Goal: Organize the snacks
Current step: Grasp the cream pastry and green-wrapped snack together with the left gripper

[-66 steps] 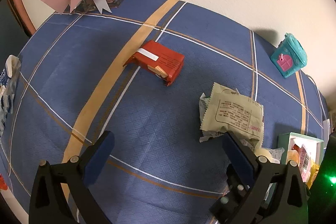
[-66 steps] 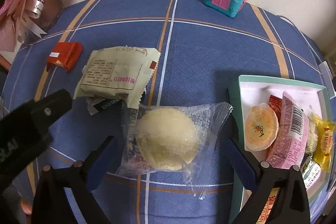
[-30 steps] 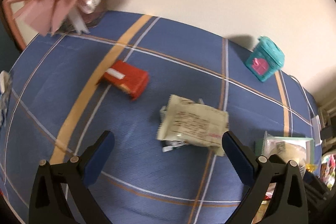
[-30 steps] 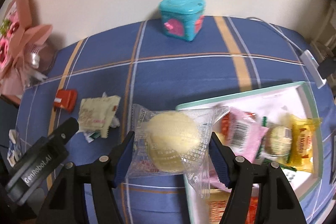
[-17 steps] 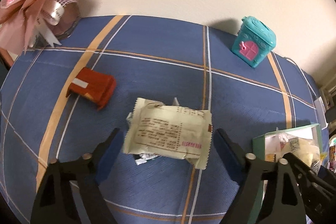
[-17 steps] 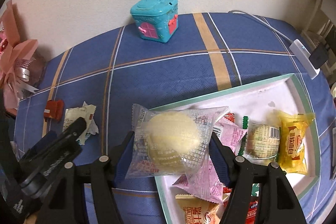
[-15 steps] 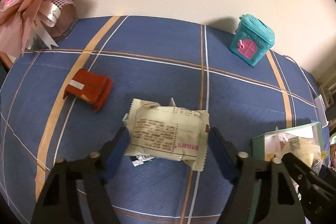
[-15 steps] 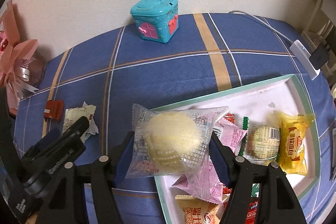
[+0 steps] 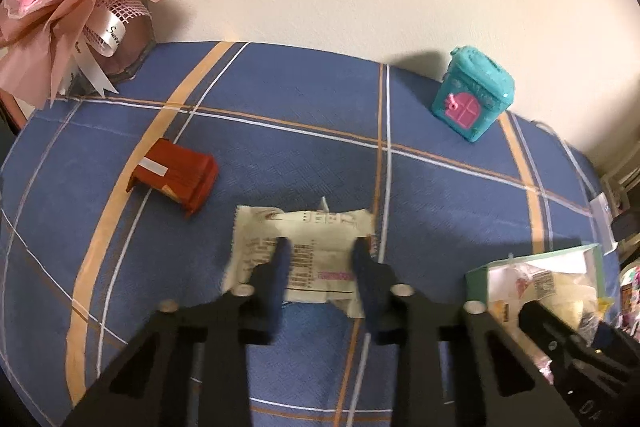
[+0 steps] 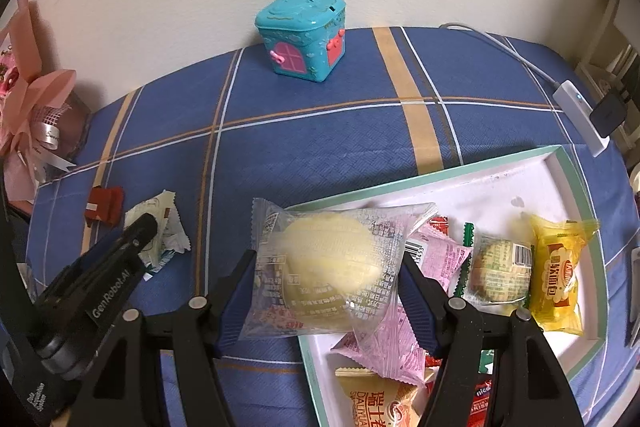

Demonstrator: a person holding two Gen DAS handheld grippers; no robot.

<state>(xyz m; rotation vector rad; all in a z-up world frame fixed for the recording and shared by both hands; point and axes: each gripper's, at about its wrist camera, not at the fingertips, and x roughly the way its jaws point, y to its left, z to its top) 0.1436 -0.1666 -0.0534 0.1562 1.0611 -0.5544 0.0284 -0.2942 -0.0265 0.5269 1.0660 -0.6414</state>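
Mid-collection: left tongs point(image 9: 320, 247) clamped on the beige snack packet point(image 9: 304, 255) lying on the blue table point(image 9: 280, 155), right tongs point(image 10: 326, 279) gripping the clear-wrapped round cake point(image 10: 328, 263) over the tray point(image 10: 576, 179) edge; next, probably releasing the cake, then lifting the packet across.

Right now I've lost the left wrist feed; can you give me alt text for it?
The left gripper is shut on a cream snack packet lying on the blue plaid tablecloth. A red snack box lies to its left, a teal toy house stands by the wall, and the snack tray sits at the right edge.
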